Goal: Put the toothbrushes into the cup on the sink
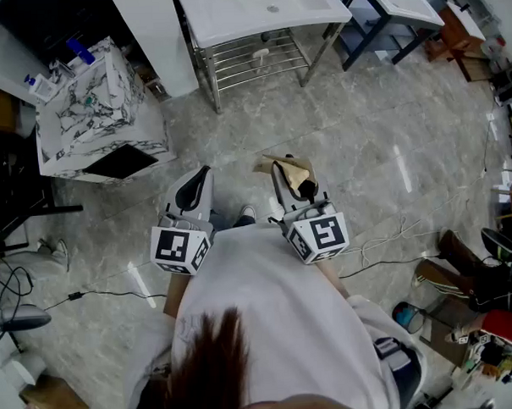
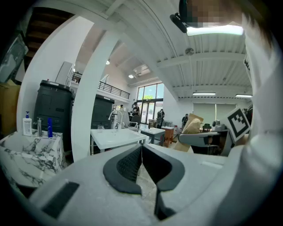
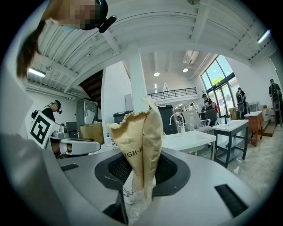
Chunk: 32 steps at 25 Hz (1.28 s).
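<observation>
Marble floor (image 1: 364, 152), L gripper (image 2: 142, 152) level, closed, R gripper (image 3: 140, 170) pinching paper packet (image 3: 137, 137)

Plain white shirt (image 1: 278, 325), dark hair (image 1: 216, 354)

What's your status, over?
Left tongs shut, empty. Right tongs shut on tan paper packet. Sink ahead, not reached. No obstacle on floor between.

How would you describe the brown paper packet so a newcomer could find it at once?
From the white sink at the top of the head view, come down the floor to the two grippers. The packet stands pinched in the right gripper: tan, crumpled paper with print, while the left gripper is shut and empty.
</observation>
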### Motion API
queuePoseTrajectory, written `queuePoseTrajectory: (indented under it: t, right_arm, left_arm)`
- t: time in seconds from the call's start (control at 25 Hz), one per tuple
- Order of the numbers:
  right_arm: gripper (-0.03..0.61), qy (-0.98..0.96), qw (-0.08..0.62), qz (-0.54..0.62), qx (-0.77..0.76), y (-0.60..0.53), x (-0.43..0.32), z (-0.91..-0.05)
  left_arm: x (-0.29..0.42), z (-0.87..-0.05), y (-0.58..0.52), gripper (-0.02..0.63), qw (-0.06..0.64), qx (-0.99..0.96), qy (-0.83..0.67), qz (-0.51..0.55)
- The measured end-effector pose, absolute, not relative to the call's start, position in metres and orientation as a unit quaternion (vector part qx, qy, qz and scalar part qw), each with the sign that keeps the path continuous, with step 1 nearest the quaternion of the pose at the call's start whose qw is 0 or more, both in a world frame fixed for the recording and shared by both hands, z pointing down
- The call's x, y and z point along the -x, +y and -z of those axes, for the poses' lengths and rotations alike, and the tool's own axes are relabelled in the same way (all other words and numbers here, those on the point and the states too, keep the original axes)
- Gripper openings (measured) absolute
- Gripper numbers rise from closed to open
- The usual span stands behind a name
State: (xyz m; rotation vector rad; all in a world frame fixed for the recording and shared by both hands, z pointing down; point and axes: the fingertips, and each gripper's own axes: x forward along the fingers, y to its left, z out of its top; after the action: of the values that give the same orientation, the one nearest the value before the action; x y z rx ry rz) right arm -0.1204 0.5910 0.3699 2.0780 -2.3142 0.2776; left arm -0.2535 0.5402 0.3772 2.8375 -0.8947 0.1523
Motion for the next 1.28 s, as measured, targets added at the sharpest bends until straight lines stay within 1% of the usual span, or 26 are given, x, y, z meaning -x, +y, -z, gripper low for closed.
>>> queuePoseTrajectory:
  t: [0.6,0.84,1.28]
  right_arm:
    - [0.115,-0.751,0.016,-0.078,-0.655,0.588,0.125,-0.367]
    - [0.115,-0.755,-0.003,-0.081,-0.651,0.592,0.121,-0.365]
    - [0.115,-0.748,0.015,-0.09,-0.658,0.584,0.107,-0.371]
  left_arm:
    - [0.25,-0.375,0.538,0.015,0.086,-0.949,-0.3,-0.048]
    - [0.245,-0.374,0.539,0.015,0.085,-0.949,-0.3,-0.047]
    - [0.228,-0.382,0.53,0.015,0.095,-0.952,-0.282,-0.069]
